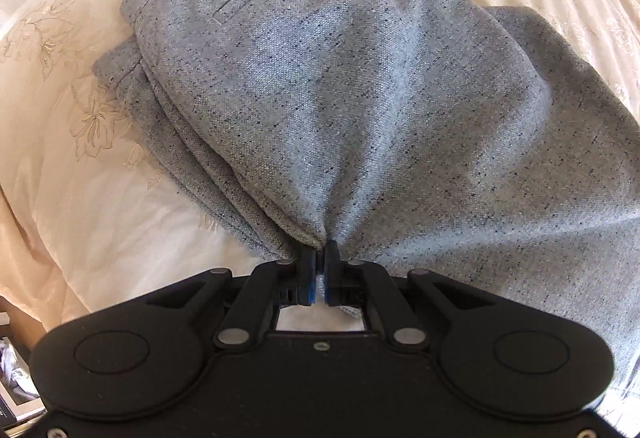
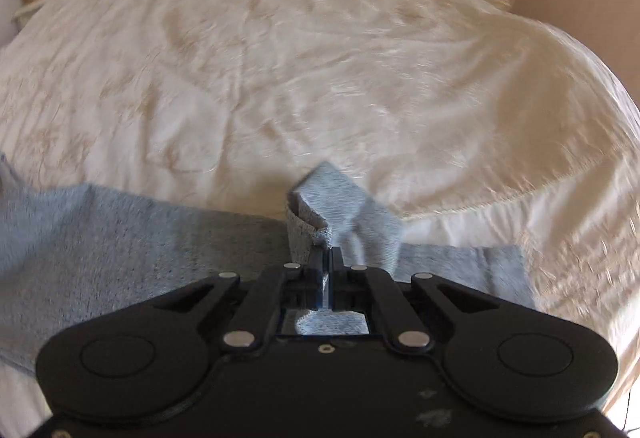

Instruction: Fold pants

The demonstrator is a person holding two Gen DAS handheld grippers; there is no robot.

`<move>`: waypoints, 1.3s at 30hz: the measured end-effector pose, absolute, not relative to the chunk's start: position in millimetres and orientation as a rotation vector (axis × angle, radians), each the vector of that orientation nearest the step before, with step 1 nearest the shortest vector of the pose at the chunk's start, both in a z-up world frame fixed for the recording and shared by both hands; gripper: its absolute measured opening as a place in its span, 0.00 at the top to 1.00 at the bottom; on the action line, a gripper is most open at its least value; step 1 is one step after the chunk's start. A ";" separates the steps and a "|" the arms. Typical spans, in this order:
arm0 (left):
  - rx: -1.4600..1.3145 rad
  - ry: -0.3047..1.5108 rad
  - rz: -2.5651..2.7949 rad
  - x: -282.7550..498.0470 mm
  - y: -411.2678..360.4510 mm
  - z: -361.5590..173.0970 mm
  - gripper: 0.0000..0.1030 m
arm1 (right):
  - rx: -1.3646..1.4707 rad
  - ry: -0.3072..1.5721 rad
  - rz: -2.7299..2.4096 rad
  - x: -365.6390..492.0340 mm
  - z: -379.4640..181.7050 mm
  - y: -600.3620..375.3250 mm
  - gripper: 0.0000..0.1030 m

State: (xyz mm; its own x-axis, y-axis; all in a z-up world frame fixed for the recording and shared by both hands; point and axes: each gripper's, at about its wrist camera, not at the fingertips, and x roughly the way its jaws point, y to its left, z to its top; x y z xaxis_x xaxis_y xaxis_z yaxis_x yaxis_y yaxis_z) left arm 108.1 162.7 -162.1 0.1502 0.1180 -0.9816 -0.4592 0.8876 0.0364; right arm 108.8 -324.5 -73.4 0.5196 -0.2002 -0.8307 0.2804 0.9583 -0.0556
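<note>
Cream bedspread | my left gripper and right gripper both pinch grey pants | risk: thin bunched hem slips free mid-fold

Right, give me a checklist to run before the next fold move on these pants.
1. Left tongs shut on the pants: ok.
2. Right tongs shut on the pants edge: ok.
3. Both grips on matching corners: cannot tell.
4. Fabric smooth: not ok, bunched at both grips.
5. Bedspread ahead free for laying down: ok.
</note>
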 end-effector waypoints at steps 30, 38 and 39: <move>-0.224 1.248 0.397 108.0 126.9 -115.1 0.95 | 0.437 1.031 -0.547 24.5 -95.3 -462.4 0.98; -0.213 1.309 0.438 108.6 121.9 -138.5 0.96 | 0.402 1.029 -0.504 20.0 -96.3 -492.0 0.89; -0.205 1.310 0.438 108.9 120.9 -139.1 0.96 | 0.391 1.006 -0.469 22.4 -91.2 -492.5 0.85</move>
